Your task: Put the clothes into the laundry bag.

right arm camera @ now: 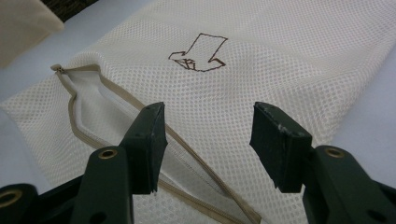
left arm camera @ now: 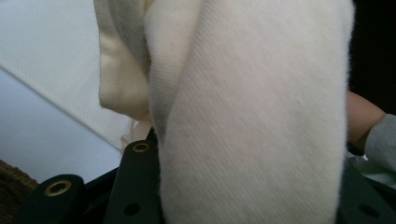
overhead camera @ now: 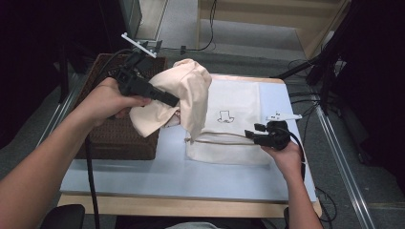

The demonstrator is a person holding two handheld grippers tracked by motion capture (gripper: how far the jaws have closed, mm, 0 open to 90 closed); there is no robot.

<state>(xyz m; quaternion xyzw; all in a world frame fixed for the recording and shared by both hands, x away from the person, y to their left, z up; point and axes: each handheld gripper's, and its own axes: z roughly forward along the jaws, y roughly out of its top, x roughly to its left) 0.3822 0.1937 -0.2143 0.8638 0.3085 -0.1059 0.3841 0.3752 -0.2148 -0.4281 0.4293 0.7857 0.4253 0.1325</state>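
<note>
Work in hand: a cream cloth (overhead camera: 184, 98) is being brought to a mesh bag (overhead camera: 234, 124) on the table (overhead camera: 143, 171), apparently to go inside.
Cloth: bunched and held up in the air, above the bag's left end and the right edge of the basket (overhead camera: 117, 138); its lower folds hang toward the bag's opening.
Left gripper (overhead camera: 167, 98): jaws clamped on the cloth; in the left gripper view the fabric (left arm camera: 252, 121) is bundled thick between them, which explains why they stand partly apart. It holds the cloth high, likely so the loose end can drop into the mouth.
Bag: lies flat right of centre, an arrow mark (right arm camera: 198, 52) on its top face; its zip edge (right arm camera: 116, 100) runs along the near side and gapes a little at the left.
Right gripper (overhead camera: 252, 133): jaws open, gripping nothing, low at the near right of the bag; in the right gripper view the zip edge passes under the gap. Probably placed to lift or pin the top layer and widen the mouth.
Basket: dark wicker, left of the bag, probably where the cloth came from.
</note>
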